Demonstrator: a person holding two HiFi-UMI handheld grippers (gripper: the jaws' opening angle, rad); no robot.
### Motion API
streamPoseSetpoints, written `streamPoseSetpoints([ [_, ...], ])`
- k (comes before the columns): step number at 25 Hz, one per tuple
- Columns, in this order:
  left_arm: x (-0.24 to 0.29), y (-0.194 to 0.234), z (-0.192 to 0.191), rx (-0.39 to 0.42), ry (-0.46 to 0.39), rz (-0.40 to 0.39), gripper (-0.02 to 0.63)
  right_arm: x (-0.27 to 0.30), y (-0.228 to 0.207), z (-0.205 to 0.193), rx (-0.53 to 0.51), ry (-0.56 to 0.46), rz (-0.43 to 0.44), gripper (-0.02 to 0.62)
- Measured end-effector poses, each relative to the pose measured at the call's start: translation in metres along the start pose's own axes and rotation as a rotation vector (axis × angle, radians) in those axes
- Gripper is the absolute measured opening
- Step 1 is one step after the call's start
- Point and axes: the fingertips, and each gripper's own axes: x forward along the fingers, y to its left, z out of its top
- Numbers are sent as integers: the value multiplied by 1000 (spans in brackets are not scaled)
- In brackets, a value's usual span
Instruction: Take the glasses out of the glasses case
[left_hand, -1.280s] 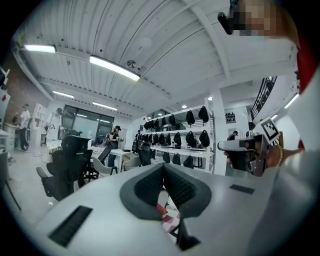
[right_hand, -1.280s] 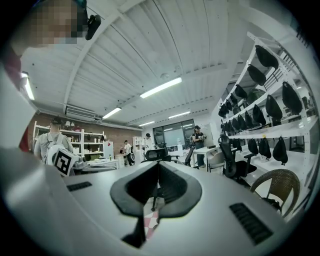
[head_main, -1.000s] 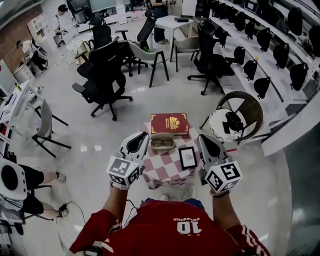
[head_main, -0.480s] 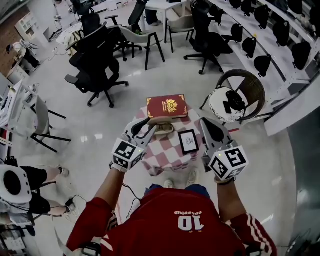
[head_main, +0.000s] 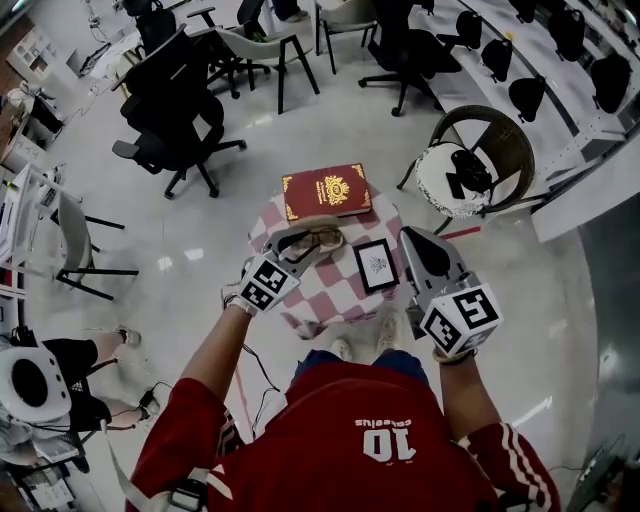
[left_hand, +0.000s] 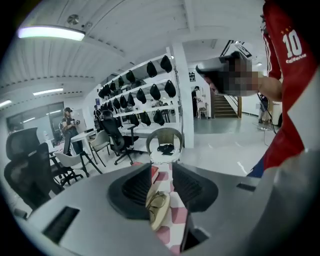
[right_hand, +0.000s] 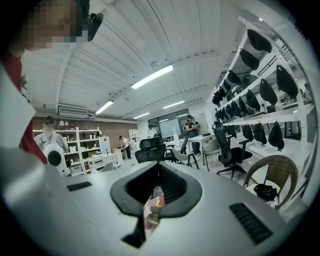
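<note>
A tan glasses case (head_main: 303, 228) lies open on the small checkered table (head_main: 335, 297), with dark-rimmed glasses (head_main: 322, 241) inside it. My left gripper (head_main: 297, 248) is low at the case's left end and its jaws are opening. In the left gripper view the case (left_hand: 159, 209) shows in the gap of the left gripper (left_hand: 161, 171), and the pads do not press on it. My right gripper (head_main: 416, 240) hovers at the table's right edge, apart from the case. In its own view the right gripper (right_hand: 158, 169) has its jaws together, holding nothing.
A red book (head_main: 327, 190) lies behind the case and a black framed picture (head_main: 376, 265) to its right. A wicker chair (head_main: 470, 172) with a black item stands at the right, office chairs (head_main: 168, 100) at the back left, and a seated person (head_main: 45, 372) at the far left.
My left gripper dropped and reached forward to the case, and its jaws went from shut to open. The right gripper sank a little beside the table.
</note>
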Motion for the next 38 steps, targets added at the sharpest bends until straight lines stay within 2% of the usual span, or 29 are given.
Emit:
streamPoseSetpoints([
  [9, 64, 14, -83, 46, 170, -67, 120, 18, -24, -19, 10, 40, -19, 17],
  [13, 86, 18, -116, 32, 248, -82, 120, 18, -27, -31, 26, 60, -19, 17],
  [18, 108, 22, -146, 10, 322, -65, 120, 15, -33, -45, 46, 79, -28, 17],
  [23, 127, 33, -166, 39, 386, -47, 120, 16, -42, -48, 54, 79, -35, 17],
  [28, 142, 38, -180, 112, 450, -24, 120, 15, -41, -56, 33, 98, -35, 17],
  [33, 153, 32, -195, 159, 507, -41, 120, 15, -45, -58, 33, 107, -38, 17],
  [37, 156, 33, -197, 177, 515, -35, 100, 13, -51, -56, 36, 103, -49, 17],
  [38, 157, 34, -197, 180, 515, -31, 64, 14, -52, -57, 36, 105, -51, 17],
])
